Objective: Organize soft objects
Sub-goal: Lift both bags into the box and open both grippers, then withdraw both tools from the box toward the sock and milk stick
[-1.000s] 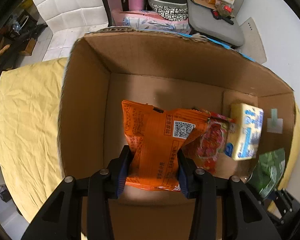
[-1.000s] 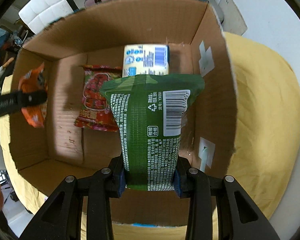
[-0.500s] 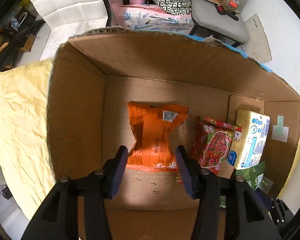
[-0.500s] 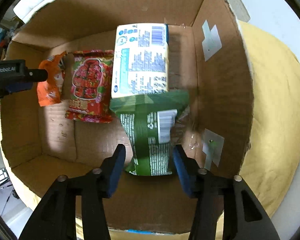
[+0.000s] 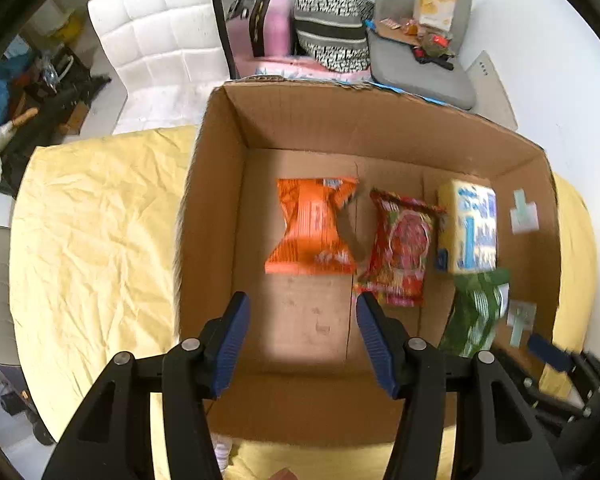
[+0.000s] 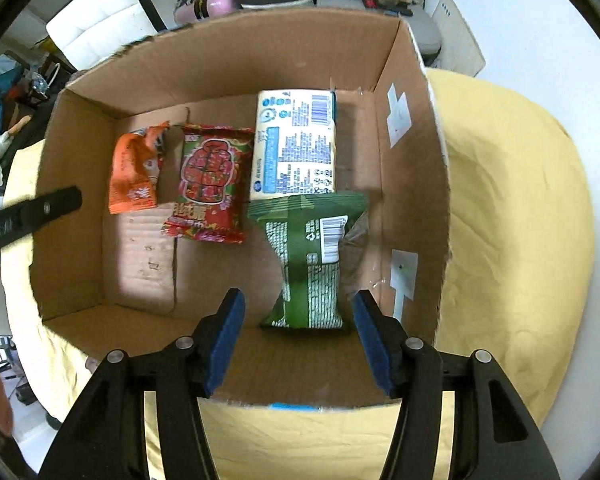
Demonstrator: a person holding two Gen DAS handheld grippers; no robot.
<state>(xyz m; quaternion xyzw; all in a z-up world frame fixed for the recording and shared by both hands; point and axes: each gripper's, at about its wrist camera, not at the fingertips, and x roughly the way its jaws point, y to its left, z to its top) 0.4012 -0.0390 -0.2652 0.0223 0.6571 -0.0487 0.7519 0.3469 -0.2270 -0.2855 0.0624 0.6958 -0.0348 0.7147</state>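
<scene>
An open cardboard box [image 5: 216, 184] [image 6: 412, 168] sits on a yellow cloth. On its floor lie an orange snack bag [image 5: 312, 226] [image 6: 136, 172], a red snack bag [image 5: 400, 246] [image 6: 210, 184], a pale yellow tissue pack [image 5: 468, 226] [image 6: 296, 144] and a green snack bag [image 5: 476, 312] [image 6: 312, 256]. My left gripper [image 5: 302, 338] is open and empty above the box's near edge, behind the orange bag. My right gripper [image 6: 298, 338] is open and empty just behind the green bag. The left gripper's finger [image 6: 32, 212] shows at the left of the right wrist view.
The yellow cloth [image 5: 96, 232] [image 6: 512, 216] covers a round table around the box. Behind it stand a white padded chair [image 5: 160, 44], a pink suitcase [image 5: 260, 32], a patterned bag [image 5: 332, 28] and a grey seat [image 5: 420, 68] with clutter.
Both grippers opened and let go: the orange bag and the green bag now lie on the box floor. Both grippers pulled back toward the box's near edge.
</scene>
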